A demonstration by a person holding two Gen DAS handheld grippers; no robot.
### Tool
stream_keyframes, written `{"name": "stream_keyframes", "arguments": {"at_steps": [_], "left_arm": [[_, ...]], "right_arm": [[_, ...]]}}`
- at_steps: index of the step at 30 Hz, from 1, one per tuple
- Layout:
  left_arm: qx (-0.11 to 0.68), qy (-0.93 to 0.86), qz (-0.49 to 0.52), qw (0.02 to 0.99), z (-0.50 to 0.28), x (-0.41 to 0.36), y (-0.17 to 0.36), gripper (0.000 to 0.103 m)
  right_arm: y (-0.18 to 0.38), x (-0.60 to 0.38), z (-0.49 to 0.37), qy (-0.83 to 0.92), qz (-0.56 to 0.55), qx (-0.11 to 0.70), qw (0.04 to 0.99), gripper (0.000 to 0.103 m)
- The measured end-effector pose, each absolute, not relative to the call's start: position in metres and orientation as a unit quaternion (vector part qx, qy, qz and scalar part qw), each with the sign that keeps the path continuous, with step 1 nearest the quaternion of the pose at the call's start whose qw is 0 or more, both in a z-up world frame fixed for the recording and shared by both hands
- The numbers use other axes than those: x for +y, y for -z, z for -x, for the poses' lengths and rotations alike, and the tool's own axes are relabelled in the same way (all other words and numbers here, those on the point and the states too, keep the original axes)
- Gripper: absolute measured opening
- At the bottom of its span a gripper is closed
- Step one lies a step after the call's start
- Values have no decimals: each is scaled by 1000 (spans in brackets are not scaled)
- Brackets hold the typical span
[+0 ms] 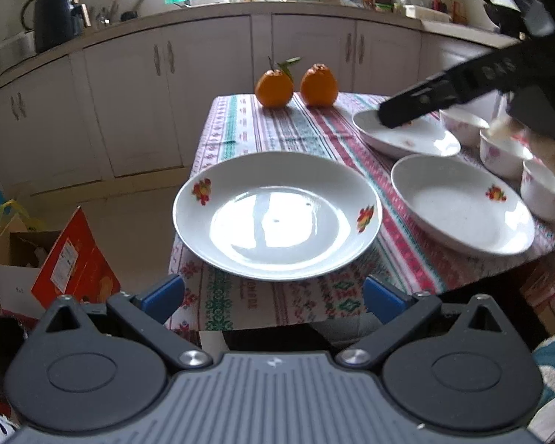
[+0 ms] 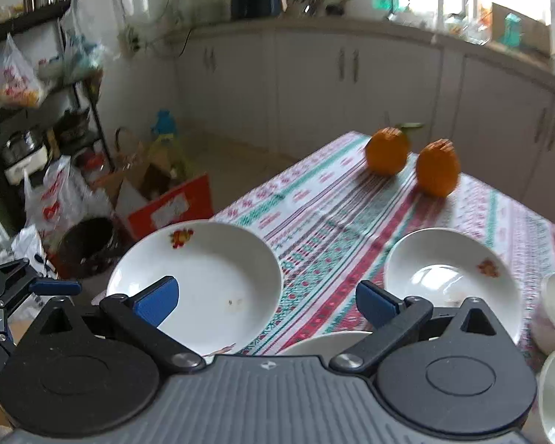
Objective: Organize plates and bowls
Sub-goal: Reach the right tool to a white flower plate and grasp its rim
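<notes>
Left gripper (image 1: 273,294) wide open, empty, facing near plate (image 1: 277,214) overhanging counter (image 1: 240,125) edge; right gripper (image 2: 266,299) wide open, empty, above plates; risk: careless nudge tips near plate off; bowls (image 1: 503,151) crowded at right.

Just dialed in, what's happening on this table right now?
A person holds two grippers over a table with a patterned cloth. Both are open and empty. The left gripper faces the nearest plate; the right gripper hovers above the other plates. Small bowls remain unstacked, beside two oranges.
</notes>
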State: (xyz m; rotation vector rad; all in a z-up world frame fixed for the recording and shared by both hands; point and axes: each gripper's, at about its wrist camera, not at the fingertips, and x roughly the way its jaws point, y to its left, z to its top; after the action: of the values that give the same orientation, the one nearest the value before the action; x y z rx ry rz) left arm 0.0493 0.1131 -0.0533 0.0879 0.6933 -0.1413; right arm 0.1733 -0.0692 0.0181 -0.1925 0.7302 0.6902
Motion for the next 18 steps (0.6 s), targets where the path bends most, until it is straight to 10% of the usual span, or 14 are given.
{"name": "stream_keyframes", "arguments": {"at_steps": [18], "left_arm": [[354, 119, -49, 926, -86, 131, 78, 102]], "right_arm": [[36, -17, -275, -408, 105, 472, 774, 96]]}}
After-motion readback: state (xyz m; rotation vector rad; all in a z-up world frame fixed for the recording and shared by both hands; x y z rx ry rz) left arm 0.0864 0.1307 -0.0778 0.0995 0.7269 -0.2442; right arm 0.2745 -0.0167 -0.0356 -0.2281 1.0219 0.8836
